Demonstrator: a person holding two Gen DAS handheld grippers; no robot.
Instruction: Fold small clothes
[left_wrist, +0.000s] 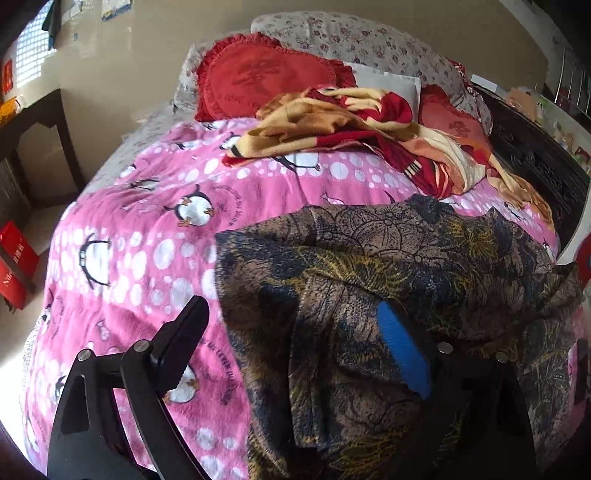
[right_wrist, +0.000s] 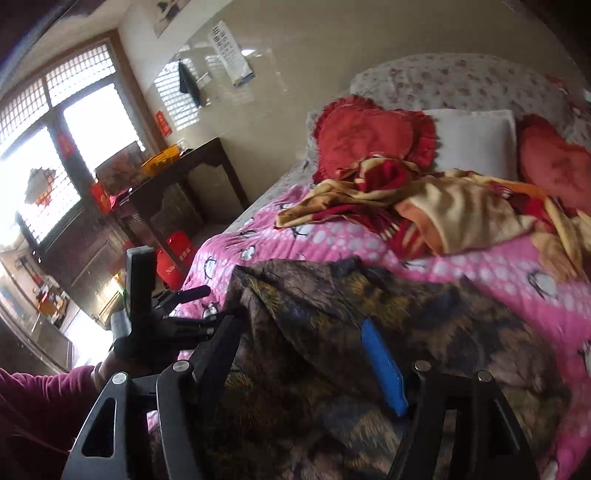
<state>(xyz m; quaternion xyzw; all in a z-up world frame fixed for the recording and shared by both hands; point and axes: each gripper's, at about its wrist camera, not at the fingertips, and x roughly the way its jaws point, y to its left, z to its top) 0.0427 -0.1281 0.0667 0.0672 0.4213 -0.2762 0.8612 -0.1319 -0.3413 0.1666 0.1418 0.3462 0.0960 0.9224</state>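
Observation:
A brown, black and yellow patterned garment (left_wrist: 388, 288) lies crumpled on the pink penguin blanket (left_wrist: 147, 236); it also shows in the right wrist view (right_wrist: 369, 314). My left gripper (left_wrist: 291, 321) is open above the garment's left edge, one finger over the blanket, the blue-padded finger (left_wrist: 402, 350) over the cloth. My right gripper (right_wrist: 299, 336) is open over the garment, its blue pad (right_wrist: 384, 365) against the fabric. The left gripper (right_wrist: 177, 306) shows at the left of the right wrist view.
A red and yellow blanket (left_wrist: 354, 129) lies bunched behind the garment. Red heart cushions (left_wrist: 258, 85) and a white pillow (right_wrist: 476, 140) sit at the bed head. A dark table (right_wrist: 184, 177) and red boxes (left_wrist: 14, 266) stand left of the bed.

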